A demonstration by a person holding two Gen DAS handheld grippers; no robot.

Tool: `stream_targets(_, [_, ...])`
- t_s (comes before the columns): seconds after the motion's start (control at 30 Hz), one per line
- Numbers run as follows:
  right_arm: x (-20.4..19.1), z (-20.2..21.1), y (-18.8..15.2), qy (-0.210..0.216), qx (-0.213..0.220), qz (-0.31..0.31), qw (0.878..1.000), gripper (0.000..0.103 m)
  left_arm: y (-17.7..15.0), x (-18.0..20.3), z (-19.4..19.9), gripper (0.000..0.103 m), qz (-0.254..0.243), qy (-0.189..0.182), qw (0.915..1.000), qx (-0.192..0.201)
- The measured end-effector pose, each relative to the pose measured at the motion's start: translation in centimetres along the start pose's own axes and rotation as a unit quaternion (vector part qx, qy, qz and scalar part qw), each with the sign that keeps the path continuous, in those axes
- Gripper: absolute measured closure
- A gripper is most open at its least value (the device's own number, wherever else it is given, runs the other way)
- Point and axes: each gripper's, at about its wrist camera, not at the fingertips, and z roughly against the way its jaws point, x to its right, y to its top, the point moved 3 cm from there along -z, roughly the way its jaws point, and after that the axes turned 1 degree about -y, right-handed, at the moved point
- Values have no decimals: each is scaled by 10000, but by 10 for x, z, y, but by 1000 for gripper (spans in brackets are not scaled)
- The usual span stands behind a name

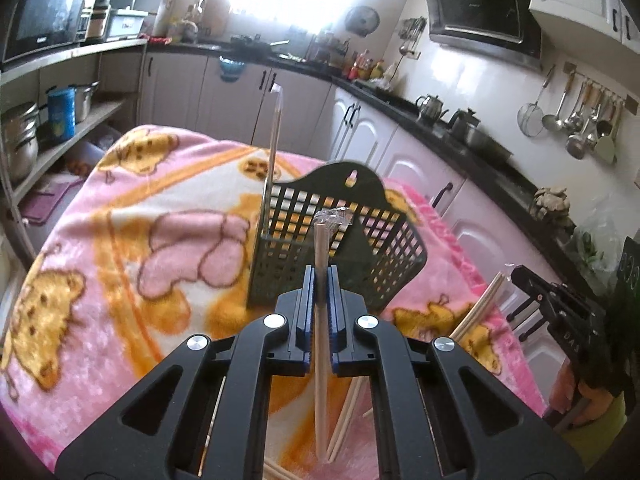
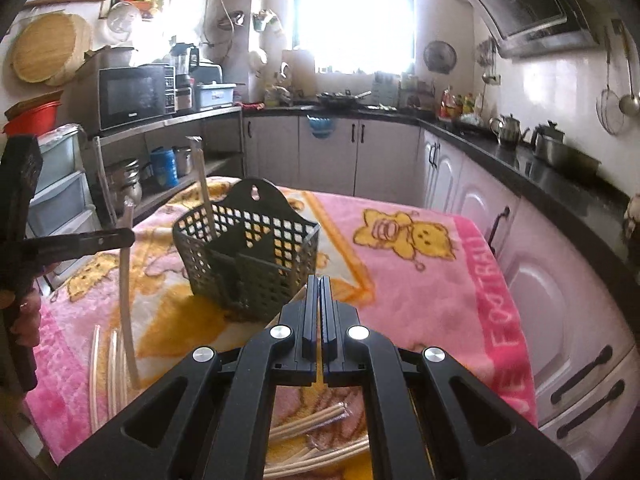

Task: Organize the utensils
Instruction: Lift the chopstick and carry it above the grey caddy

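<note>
A black mesh utensil basket (image 1: 340,240) stands on the pink blanket (image 1: 120,240); it also shows in the right wrist view (image 2: 244,256). One wrapped chopstick pair (image 1: 276,132) stands upright in its left compartment. My left gripper (image 1: 321,280) is shut on another wrapped chopstick pair (image 1: 320,360), held upright just in front of the basket; the right wrist view shows that pair (image 2: 127,300) at the left. My right gripper (image 2: 321,292) is shut and empty, near the basket's front right. More wrapped chopsticks (image 2: 316,436) lie on the blanket below it.
Loose chopsticks (image 1: 480,308) lie at the blanket's right side. More wrapped ones (image 2: 106,364) lie at the left in the right wrist view. Kitchen cabinets and a black counter (image 2: 520,160) run behind and to the right. A shelf with pots (image 1: 24,140) stands left.
</note>
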Motion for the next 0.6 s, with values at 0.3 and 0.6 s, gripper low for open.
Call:
stream_targets(0.3, [-20,17,26,101,261,295,9992,102,20,10,11,102,-134,-114,9995,248])
stream_targets(0.6, [-32,24,42,177,415,366,9983,102,37,16,15,102,-300,-95,9988,372])
